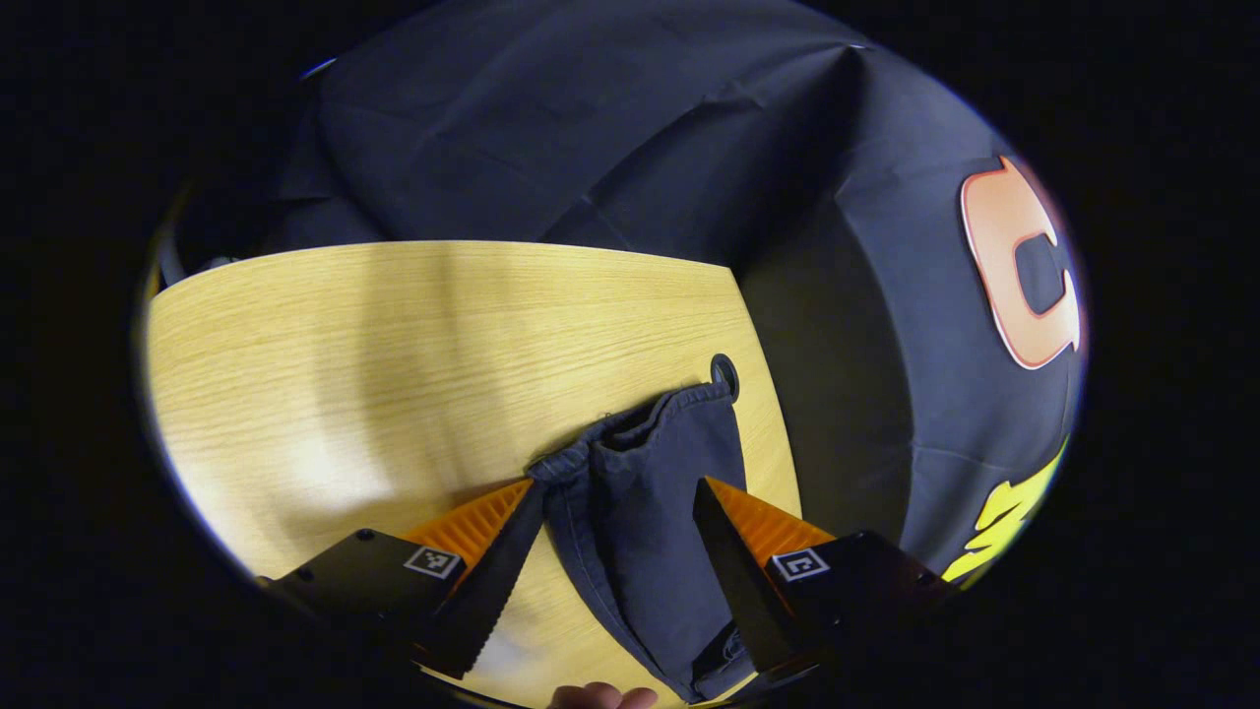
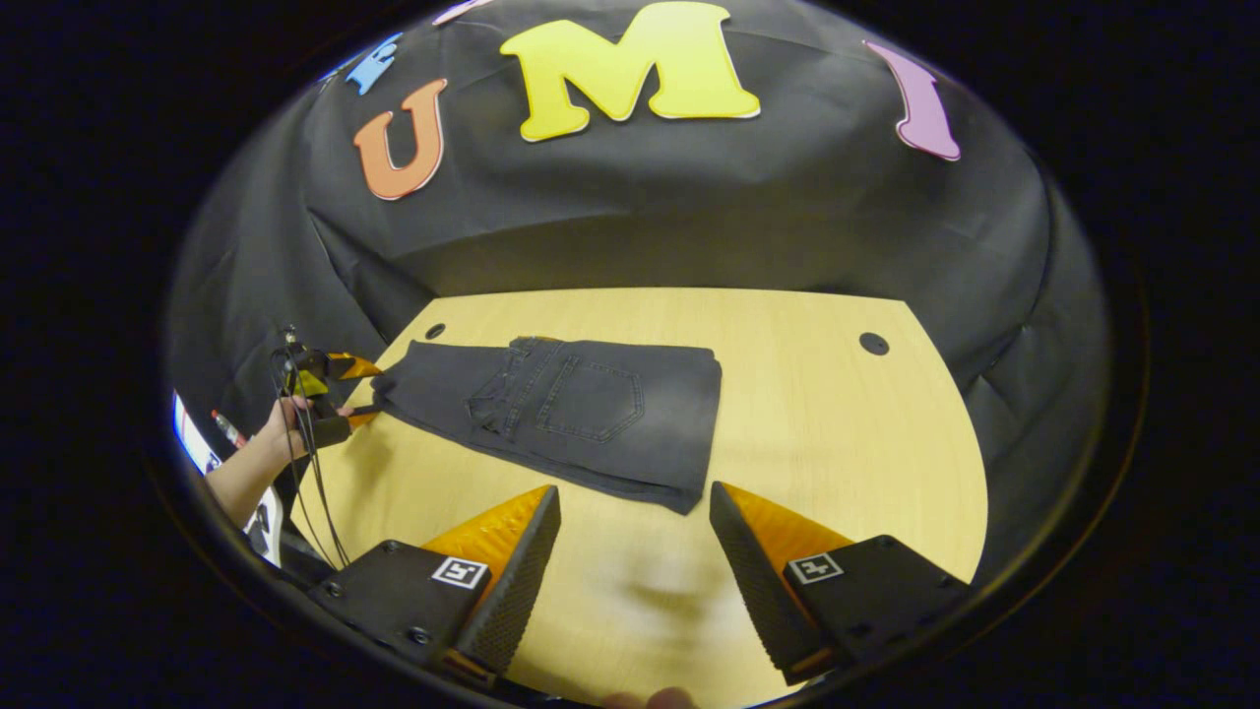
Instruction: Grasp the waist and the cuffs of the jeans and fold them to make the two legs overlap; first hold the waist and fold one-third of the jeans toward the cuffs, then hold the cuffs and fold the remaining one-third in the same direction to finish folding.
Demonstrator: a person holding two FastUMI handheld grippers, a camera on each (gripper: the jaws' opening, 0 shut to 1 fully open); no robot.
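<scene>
Folded jeans [image 2: 571,414] flat on table [image 2: 837,443], cuffs [image 1: 640,433] between left tool [image 1: 620,502] fingers.

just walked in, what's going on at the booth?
A person is folding dark jeans on the wooden table with a handheld tool in each hand. The waist section already lies folded over the legs, back pocket up. The left tool sits open at the cuff end, its fingers on either side of the cuffs, not yet closed on them. The right tool hovers open above bare table just in front of the folded edge, holding nothing. The last fold is still to do.
</scene>
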